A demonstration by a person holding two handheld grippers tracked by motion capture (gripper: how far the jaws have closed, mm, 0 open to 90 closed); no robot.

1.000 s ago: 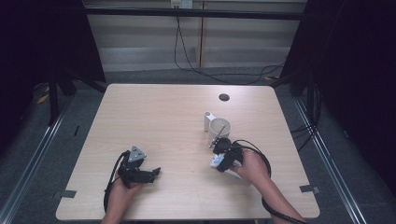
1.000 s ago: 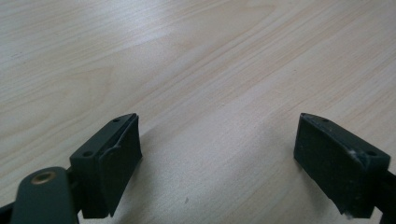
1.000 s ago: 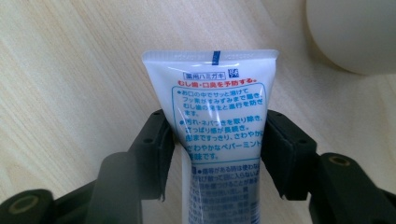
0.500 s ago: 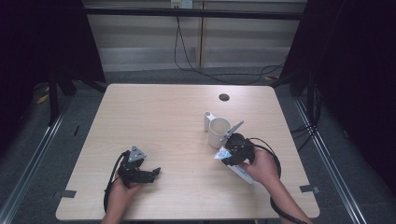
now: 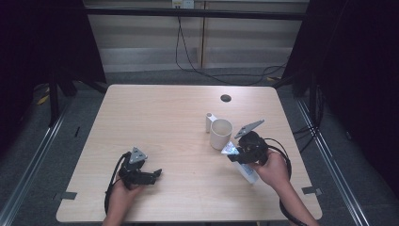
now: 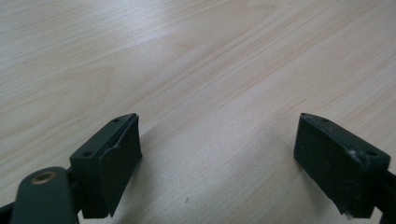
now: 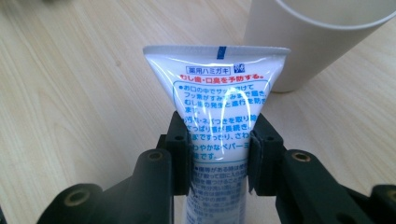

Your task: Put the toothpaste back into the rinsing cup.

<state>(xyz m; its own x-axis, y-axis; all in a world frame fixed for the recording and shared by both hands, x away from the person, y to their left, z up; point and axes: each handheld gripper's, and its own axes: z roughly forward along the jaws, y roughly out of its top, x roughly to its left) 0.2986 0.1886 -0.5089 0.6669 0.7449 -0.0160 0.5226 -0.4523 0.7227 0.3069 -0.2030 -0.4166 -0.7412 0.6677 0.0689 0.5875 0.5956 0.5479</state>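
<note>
Toothpaste tube point(image 7: 219, 107), white with blue and red print, clamped across its body by the right gripper point(image 7: 218, 156), crimped flat end foremost; long axis in line with the jaws. In the high view, tube point(image 5: 245, 169) slanting up across the right hand point(image 5: 272, 170), crimped end raised toward the cup, far end low over the table point(image 5: 155, 117). Jaws just closed onto the tube, pads pressing both sides.

Cream cup point(image 5: 221, 133) standing upright, mouth open, just beyond and to the left of the crimped end as seen from above; in the right gripper view, cup wall point(image 7: 299, 42) close behind the crimp, up and to the right. Judged next move: lift and tip the tube into the cup mouth, hence the decisive relation is crimp below rim and near the wall. Small white object point(image 5: 210, 122) touching or just beside the cup's far side; nature unclear.

Right gripper far nearer to the cup. Left gripper point(image 5: 153, 173) well apart at the near left, jaws spread wide over bare wood point(image 6: 219, 93), holding nothing.

Grip and print legible from the right gripper view; cup opening and the spacing of both hands legible from the high view.
</note>
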